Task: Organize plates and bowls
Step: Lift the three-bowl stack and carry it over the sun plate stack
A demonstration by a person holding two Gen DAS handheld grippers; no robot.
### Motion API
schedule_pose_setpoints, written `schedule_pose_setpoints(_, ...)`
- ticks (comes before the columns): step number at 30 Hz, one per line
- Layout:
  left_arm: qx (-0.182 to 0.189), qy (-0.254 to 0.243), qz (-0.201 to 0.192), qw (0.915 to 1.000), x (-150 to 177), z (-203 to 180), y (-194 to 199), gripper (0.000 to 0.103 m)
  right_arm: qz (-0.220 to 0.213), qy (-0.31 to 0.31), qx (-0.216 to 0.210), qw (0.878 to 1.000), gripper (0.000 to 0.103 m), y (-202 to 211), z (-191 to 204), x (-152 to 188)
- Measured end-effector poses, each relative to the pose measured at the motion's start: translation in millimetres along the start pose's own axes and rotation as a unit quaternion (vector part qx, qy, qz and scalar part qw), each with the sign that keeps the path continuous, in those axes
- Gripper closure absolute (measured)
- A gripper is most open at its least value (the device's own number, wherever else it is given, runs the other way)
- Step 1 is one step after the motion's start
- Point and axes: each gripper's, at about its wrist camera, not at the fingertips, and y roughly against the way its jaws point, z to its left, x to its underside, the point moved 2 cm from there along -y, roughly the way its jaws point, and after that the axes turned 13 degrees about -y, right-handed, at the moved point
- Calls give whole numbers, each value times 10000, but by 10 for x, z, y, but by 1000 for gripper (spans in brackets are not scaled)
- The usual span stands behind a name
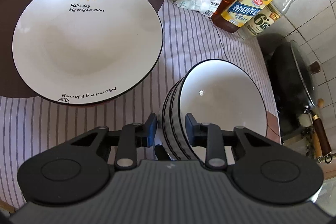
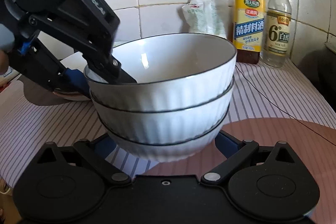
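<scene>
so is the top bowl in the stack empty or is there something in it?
Nearly empty. The top bowl shows a bare white inside in both views, apart from one small white speck on its wall. What the speck is, cannot tell.

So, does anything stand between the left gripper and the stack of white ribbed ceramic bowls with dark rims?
Nothing visible does. The left gripper straddles the rim of the stack of white ribbed ceramic bowls, one finger inside the top bowl, one outside. The right gripper flanks the bottom bowl.

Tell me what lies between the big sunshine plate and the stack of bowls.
Only bare striped cloth separates the plate from the bowl stack, seen in the left wrist view.
</scene>
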Motion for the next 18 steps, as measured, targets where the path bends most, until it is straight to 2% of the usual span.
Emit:
schedule_pose_setpoints(3,24,102,39,9999,12,24,-37,76,-76,56,-93,9999,2,-9,16,0)
schedule_pose_setpoints(6,-48,-77,121,9999,-9,-13,-24,76,-92,56,-138,9998,2,-25,2,-12)
schedule_pose_setpoints(8,-23,-15,142,9999,-16,6,-30,76,-82,42,-93,9999,2,-26,15,-11)
schedule_pose_setpoints(13,10,13,66,10000,-1,13,-44,76,-27,15,-138,9999,1,-66,-1,-39)
schedule_pose_setpoints(18,-63,-357,-3,9993,56,-38,-23,76,39,-190,-182,9996,2,-102,-4,-42)
